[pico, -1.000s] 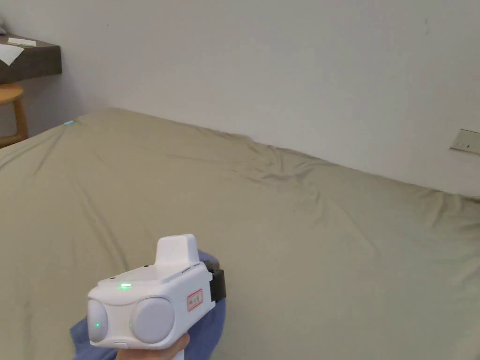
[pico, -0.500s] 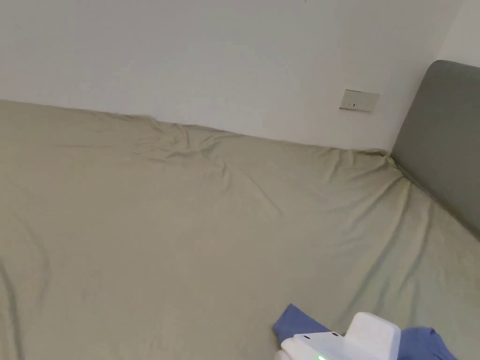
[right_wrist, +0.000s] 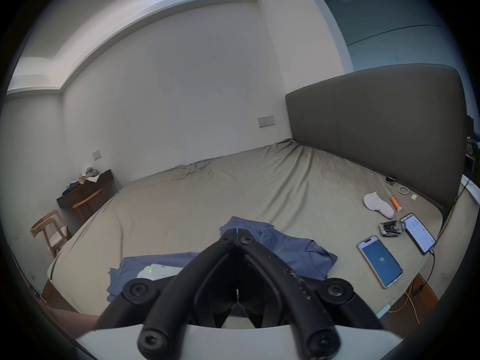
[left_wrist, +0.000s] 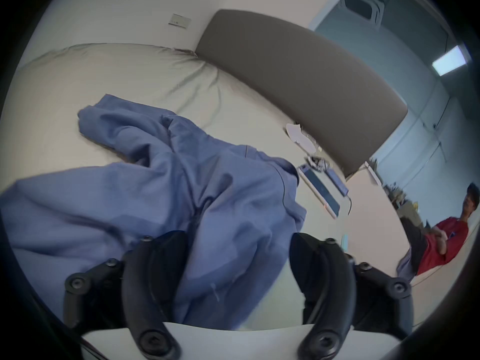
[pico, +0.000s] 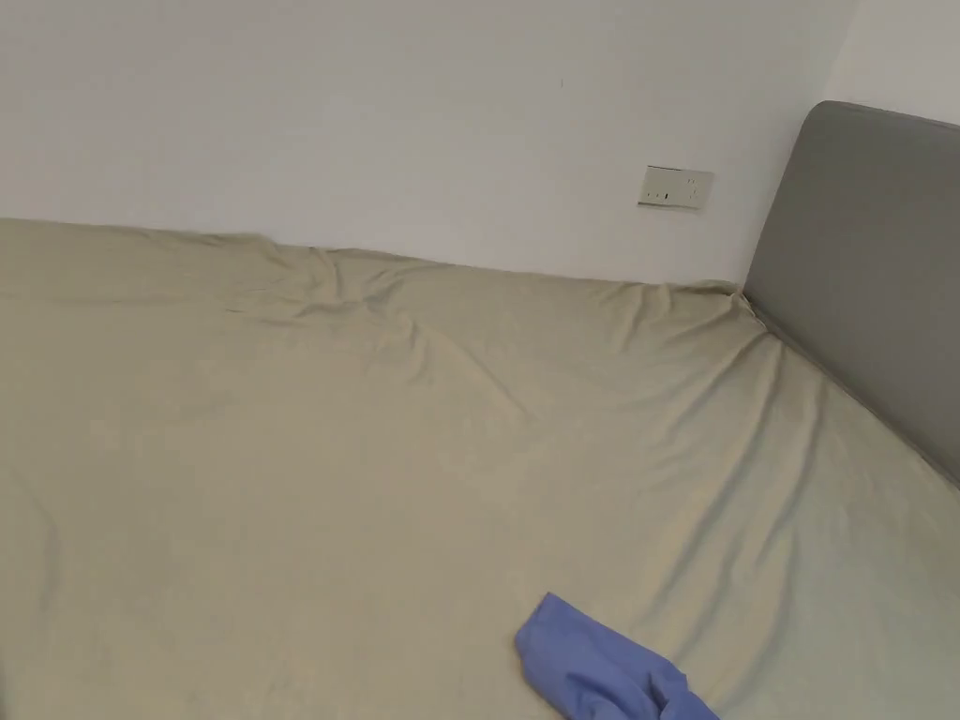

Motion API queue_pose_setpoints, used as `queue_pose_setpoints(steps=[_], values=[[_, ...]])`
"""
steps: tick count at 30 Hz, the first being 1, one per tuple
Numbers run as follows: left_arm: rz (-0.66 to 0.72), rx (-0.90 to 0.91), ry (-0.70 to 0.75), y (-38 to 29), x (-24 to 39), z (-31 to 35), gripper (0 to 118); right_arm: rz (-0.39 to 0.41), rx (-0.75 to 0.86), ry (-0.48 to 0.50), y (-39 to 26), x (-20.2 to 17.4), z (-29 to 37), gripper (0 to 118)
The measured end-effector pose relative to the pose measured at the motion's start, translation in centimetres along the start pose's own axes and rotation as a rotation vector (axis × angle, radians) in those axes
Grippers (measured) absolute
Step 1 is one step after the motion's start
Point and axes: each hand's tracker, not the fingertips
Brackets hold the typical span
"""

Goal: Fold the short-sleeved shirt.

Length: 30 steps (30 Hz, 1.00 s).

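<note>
Shirt [left_wrist: 181, 196], blue and short-sleeved, crumpled in a loose heap on the olive bed sheet [pico: 328, 469], near the bed's near edge and toward the headboard [pico: 872, 272] end. One rounded fold of it at the bottom of the head view [pico: 600, 670], with broad bare sheet stretching away to the wall on the far side and to the left. Left gripper [left_wrist: 237, 256] low over the heap, fingers [left_wrist: 153, 267] spread wide apart, cloth bunched up between them but pinched by neither. Right gripper [right_wrist: 237, 232] raised above the shirt [right_wrist: 291, 248], fingers [right_wrist: 262, 251] brought together at the tips, clamping nothing. White housing of the left gripper with a green light [right_wrist: 155, 271] resting on the shirt's left part in the right gripper view. Off to the right, well apart from the shirt: two phones [right_wrist: 380, 260] near the bed's edge, a crumpled dark wrapper [right_wrist: 391, 228], a white sock [right_wrist: 378, 204] and an orange tube [right_wrist: 396, 203] close to the headboard. Another person [left_wrist: 441, 246] in a red top beyond the bed in the left gripper view.
</note>
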Motion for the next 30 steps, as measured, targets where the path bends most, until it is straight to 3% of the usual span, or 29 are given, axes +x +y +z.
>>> queue_pose_setpoints(steps=[2,4,9,10,11,12,14,16,21,24,25,26,27,28,29,30], values=[[0.011,0.023,-0.001,1.4,0.4,4.1,73,0.021,0.008,0.023,0.3,-0.8,-0.1,2],[-0.023,0.186,-0.014,1.4,0.0,9.0,74,0.034,0.016,0.05,0.4,-1.3,-0.3,2],[0.03,0.512,0.184,-0.5,-3.6,21.6,69,0.034,0.012,0.115,0.3,-2.9,-1.8,2],[0.048,0.53,0.26,-1.2,-4.7,23.3,56,0.035,0.002,0.134,0.3,-3.4,-2.2,2],[0.064,0.52,0.364,-1.9,-6.0,24.6,35,0.04,-0.007,0.15,0.1,-3.9,-2.6,2],[0.083,0.509,0.454,-2.5,-7.0,25.3,2,0.045,-0.013,0.162,0.1,-4.3,-2.8,2],[0.149,0.468,0.631,-3.9,-9.9,26.5,0,0.061,-0.029,0.195,-0.1,-5.3,-3.4,2],[0.235,0.39,0.667,-5.0,-12.7,27.2,0,0.081,-0.04,0.217,-0.3,-6.2,-3.8,2],[0.432,0.41,0.723,-6.5,-19.5,28.4,0,0.125,-0.072,0.228,-0.2,-7.3,-4.8,2],[0.48,0.387,0.722,-5.4,-23.5,28.2,0,0.131,-0.093,0.207,-0.1,-7.2,-5.5,2],[0.482,0.355,0.715,-4.9,-24.7,27.8,9,0.132,-0.098,0.198,-0.1,-7.0,-5.7,2],[0.49,0.333,0.682,-4.6,-26.1,27.3,31,0.13,-0.104,0.187,-0.2,-6.9,-5.9,2],[0.502,0.294,0.667,-4.3,-26.9,26.9,73,0.126,-0.108,0.18,-0.2,-6.8,-6.0,2],[0.521,0.249,0.648,-4.3,-27.9,26.2,94,0.122,-0.114,0.172,-0.3,-6.6,-6.2,2],[0.541,0.209,0.626,-4.4,-28.6,25.6,100,0.12,-0.118,0.167,-0.3,-6.5,-6.3,2],[0.558,0.193,0.62,-4.6,-28.8,25.2,92,0.12,-0.12,0.162,-0.4,-6.5,-6.4,2]])
